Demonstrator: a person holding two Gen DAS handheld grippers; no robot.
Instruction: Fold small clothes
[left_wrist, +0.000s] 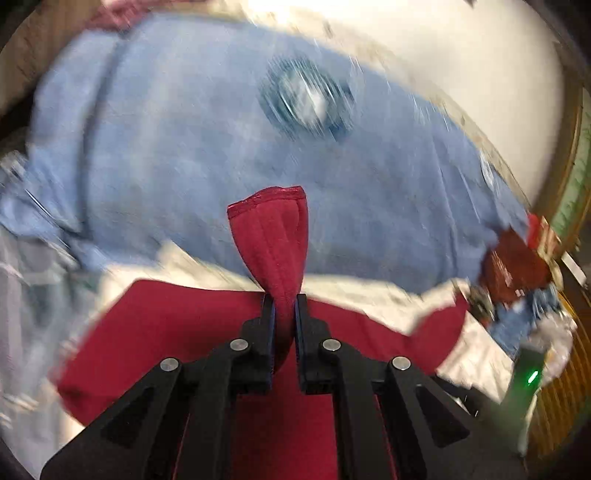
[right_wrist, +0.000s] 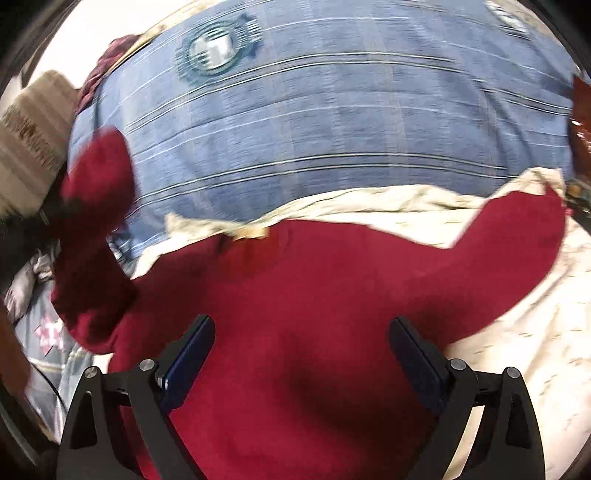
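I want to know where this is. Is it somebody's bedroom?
Probably a bedroom. A blue striped blanket and a pale sheet cover what looks like a bed, and a red top lies on it for folding.

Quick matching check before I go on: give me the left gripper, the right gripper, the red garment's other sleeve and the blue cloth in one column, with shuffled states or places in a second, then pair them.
Column one:
1. left gripper
2. right gripper
3. right-hand sleeve of the red garment
4. blue striped cloth

Column two:
A. spread out beyond the garment
B. open over the garment's body
C. lying flat on the cream sheet
D. shut on a sleeve cuff

Pairs: 1-D, 2-B, 3-C, 4-A
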